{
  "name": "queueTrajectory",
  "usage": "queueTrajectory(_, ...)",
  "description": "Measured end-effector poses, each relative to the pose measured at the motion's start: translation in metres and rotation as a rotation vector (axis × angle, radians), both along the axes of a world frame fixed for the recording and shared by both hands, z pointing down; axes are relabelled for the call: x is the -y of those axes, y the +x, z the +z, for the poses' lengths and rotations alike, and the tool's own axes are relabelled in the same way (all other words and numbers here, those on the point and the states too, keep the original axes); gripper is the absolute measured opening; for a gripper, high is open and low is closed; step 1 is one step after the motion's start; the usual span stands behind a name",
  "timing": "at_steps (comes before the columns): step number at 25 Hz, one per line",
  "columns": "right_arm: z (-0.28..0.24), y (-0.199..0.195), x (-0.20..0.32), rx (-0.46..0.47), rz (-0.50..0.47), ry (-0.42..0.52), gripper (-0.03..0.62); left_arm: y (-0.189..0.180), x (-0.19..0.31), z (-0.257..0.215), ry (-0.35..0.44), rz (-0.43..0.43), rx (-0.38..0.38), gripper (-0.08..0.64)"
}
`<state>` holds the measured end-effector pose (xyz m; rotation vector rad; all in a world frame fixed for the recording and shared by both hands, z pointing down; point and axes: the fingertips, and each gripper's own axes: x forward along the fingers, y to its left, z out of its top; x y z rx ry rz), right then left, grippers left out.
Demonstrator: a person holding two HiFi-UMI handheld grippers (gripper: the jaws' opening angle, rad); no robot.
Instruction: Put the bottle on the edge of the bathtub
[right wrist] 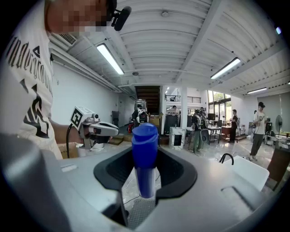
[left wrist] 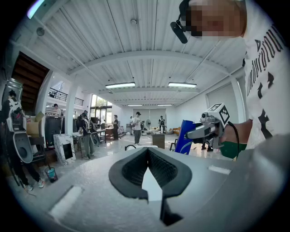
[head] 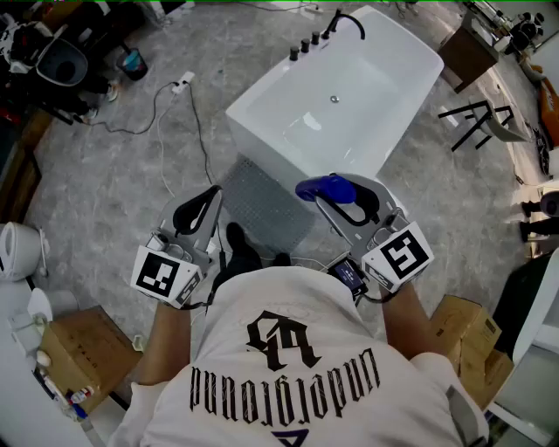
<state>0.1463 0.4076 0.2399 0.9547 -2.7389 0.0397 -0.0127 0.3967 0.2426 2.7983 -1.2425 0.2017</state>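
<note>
A blue bottle (head: pixel 325 187) with a rounded cap is held up in front of me, my right gripper (head: pixel 342 194) shut on it. In the right gripper view the bottle (right wrist: pixel 145 154) stands upright between the black pads, cap on top. The white bathtub (head: pixel 262 98) stands on the floor just ahead, its near corner close below the bottle. My left gripper (head: pixel 208 197) hangs at the left, shut, with nothing between its jaws (left wrist: pixel 148 154). The left gripper view shows the bottle (left wrist: pixel 184 137) in the other gripper off to the right.
A grey mat (head: pixel 266 205) lies in front of the tub. A black faucet (head: pixel 345 19) and knobs sit at the tub's far end. Cardboard boxes (head: pixel 83 354) (head: pixel 467 336) flank me. A cable with a power strip (head: pixel 182 85) crosses the floor. People stand far off (left wrist: pixel 137 129).
</note>
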Motion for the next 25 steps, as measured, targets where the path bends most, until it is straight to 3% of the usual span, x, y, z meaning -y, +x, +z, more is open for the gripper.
queueTrajectory(14, 0.013, -0.041, 0.049, 0.003, 0.031, -0.028, 0.153, -0.048, 0.044, 0.017, -0.022, -0.015, -0.03, 0.008)
queueTrajectory(25, 0.0, -0.141, 0.144, -0.011, 0.062, -0.007, 0.153, -0.145, 0.143, 0.008, -0.009, 0.022, -0.042, 0.008)
